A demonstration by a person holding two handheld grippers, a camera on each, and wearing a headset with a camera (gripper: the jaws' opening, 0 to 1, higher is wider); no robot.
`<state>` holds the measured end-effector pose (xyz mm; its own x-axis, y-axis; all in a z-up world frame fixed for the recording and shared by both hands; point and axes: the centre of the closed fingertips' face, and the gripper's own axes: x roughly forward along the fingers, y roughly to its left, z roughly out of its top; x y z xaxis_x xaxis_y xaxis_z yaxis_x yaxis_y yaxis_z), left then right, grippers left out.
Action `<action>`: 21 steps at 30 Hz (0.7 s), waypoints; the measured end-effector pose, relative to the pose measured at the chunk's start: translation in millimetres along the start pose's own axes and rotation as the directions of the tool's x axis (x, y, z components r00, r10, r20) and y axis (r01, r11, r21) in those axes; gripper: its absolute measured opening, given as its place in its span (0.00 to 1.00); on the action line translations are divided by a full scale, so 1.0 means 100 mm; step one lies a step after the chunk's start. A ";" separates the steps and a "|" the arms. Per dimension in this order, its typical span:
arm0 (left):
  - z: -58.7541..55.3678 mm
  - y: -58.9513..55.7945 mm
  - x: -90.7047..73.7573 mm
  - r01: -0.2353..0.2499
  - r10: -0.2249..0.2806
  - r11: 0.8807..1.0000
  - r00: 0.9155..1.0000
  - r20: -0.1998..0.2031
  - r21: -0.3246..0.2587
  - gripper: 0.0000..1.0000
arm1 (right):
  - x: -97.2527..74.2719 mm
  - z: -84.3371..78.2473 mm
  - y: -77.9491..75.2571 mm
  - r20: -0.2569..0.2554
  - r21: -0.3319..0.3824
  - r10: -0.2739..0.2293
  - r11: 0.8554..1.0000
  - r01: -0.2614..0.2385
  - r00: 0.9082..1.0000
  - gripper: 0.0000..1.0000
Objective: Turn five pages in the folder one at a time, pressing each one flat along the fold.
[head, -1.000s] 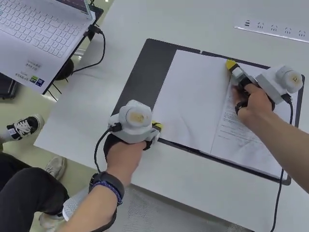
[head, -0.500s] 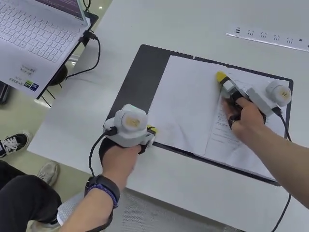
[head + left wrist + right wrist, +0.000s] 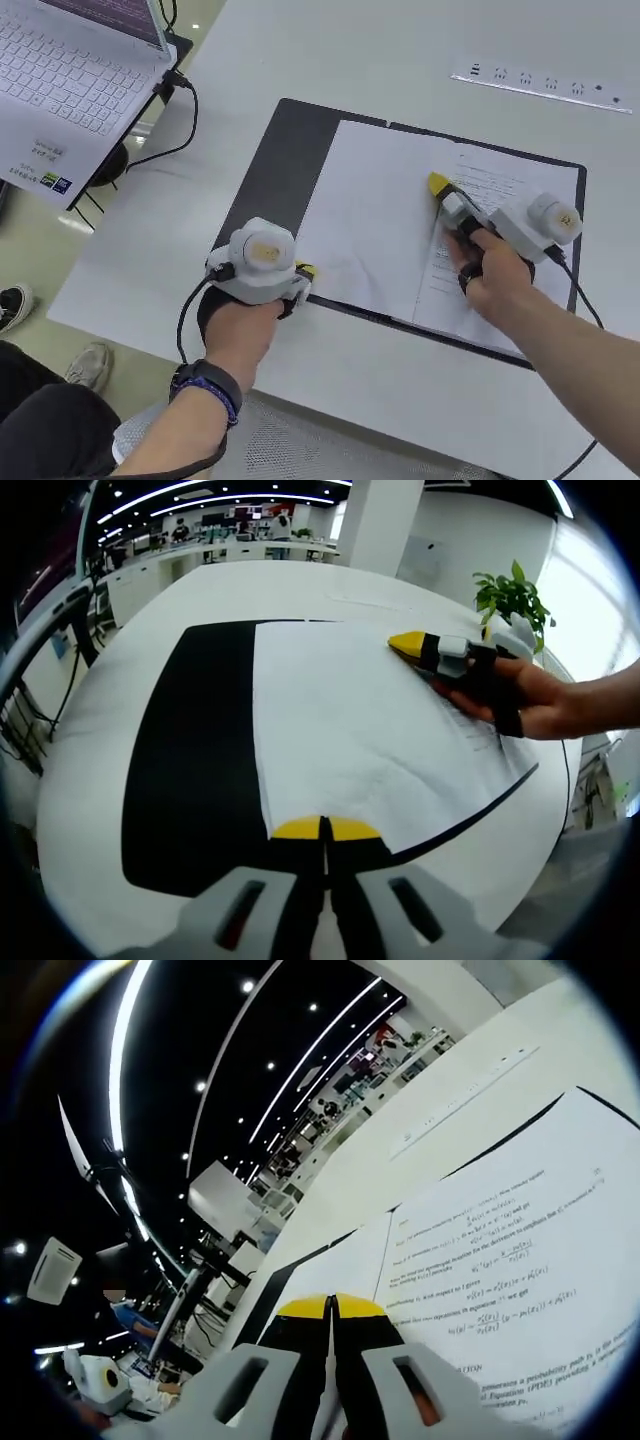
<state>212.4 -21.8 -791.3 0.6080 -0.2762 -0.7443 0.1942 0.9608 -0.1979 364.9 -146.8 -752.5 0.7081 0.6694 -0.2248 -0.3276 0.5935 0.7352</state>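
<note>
A white workbench (image 3: 400, 60) carries a laptop (image 3: 70, 65) at one corner and a power strip (image 3: 545, 82) farther back. Ceiling light strips (image 3: 120, 1050) glow overhead, and a potted plant (image 3: 512, 595) stands beyond.

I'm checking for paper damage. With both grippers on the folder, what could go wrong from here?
The right gripper, jaws shut, presses near the fold; dragging its tips hard could crease or tear the turned page. The left gripper, also shut, rests at that page's near edge on the folder; if it slips, the sheet may shift.
</note>
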 end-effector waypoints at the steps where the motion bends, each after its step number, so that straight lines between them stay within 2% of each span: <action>1: 0.00 0.00 0.00 0.000 0.000 1.000 1.000 0.000 0.000 0.00 | -0.03 -0.03 0.00 -0.002 -0.003 0.005 1.000 -0.005 1.000 0.00; 14: 0.00 0.00 0.01 0.006 -0.006 1.000 1.000 0.002 -0.007 0.00 | -0.31 -0.29 0.09 -0.040 -0.008 0.063 0.998 -0.063 0.997 0.00; 17: 0.01 0.01 0.01 0.004 -0.004 1.000 1.000 0.003 -0.008 0.00 | -0.37 -0.39 0.15 -0.071 -0.022 0.091 0.995 -0.092 0.993 0.00; 21: 0.01 0.00 0.01 0.004 -0.004 1.000 1.000 0.011 -0.013 0.00 | -0.40 -0.44 0.18 -0.082 -0.018 0.105 0.994 -0.106 0.991 0.00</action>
<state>213.8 -21.7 -791.7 0.6155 -0.2800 -0.7367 0.1867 0.9600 -0.2088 303.2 -143.8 -758.2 0.6164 0.7621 -0.1982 -0.4122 0.5267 0.7434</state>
